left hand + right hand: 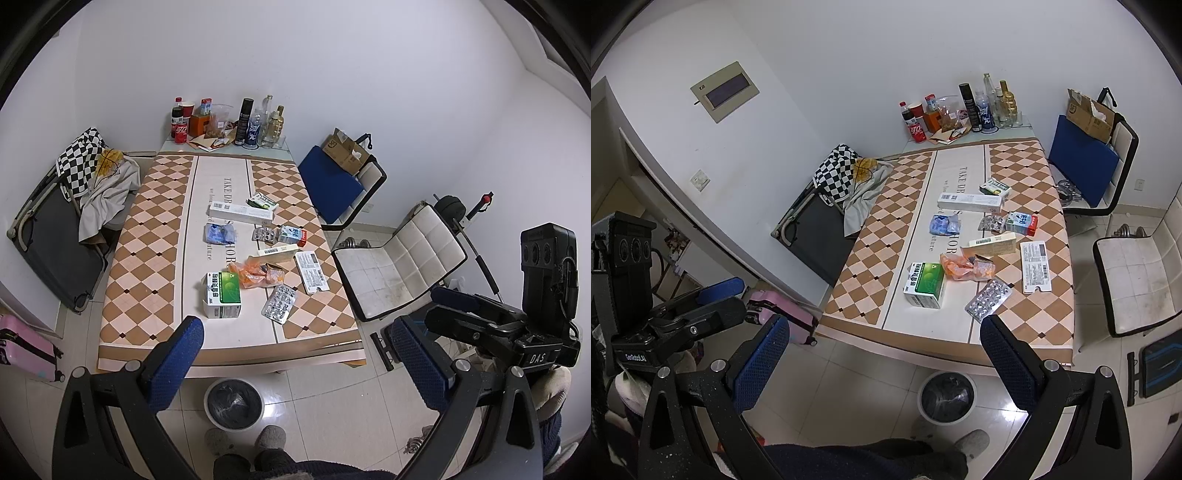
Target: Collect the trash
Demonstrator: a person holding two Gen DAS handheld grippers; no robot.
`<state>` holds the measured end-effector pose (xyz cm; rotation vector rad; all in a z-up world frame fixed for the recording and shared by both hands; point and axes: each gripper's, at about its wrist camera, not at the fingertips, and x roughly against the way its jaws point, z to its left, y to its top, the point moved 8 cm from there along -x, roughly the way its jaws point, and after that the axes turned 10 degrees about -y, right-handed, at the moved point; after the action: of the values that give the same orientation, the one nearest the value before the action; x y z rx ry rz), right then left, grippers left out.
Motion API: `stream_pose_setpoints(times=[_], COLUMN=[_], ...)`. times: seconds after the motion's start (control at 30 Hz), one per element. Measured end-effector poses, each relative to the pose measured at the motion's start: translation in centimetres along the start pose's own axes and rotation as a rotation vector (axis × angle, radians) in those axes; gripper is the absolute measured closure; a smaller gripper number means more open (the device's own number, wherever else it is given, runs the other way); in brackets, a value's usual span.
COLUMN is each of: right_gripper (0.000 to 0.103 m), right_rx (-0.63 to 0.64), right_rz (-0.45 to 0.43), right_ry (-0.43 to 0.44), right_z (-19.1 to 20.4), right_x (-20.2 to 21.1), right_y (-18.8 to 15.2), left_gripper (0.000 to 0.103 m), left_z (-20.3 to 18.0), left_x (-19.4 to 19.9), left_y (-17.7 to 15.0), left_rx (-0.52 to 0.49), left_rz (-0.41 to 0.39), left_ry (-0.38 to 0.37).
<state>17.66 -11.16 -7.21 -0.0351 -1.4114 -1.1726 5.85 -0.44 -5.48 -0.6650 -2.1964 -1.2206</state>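
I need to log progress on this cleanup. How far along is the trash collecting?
Barely started. The lined bin on the floor looks empty. Both the left gripper and the right gripper are open, holding nothing. Still on the table: the green box, orange wrapper, blister pack and other packaging.

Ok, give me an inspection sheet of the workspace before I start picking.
Surface: table with checkered cloth.
Job's things: green medicine box, orange wrapper, blister pack, long white box, blue wrapper; lined bin on floor at table's near edge.
Clutter: bottles and cans at far end.
Grippers: left gripper and right gripper open, holding nothing, short of the table.
Cables: nothing seen.
Surroundings: white chair, pink suitcase.
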Motion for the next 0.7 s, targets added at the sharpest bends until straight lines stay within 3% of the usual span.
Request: stream_pose_setpoints(times=[0.7], right_gripper=[0.0], right_rx=[-0.002], right_rz=[-0.001], right_ry=[0.002], right_z=[0.18], right_x=[0.19], right_y=[0.14], left_gripper=[0.0], left_z=[-0.38], left_x=[-0.3], left_y=[0.01], left_rx=[-0.007], left_rz=[0.004], left_ry=[0.006])
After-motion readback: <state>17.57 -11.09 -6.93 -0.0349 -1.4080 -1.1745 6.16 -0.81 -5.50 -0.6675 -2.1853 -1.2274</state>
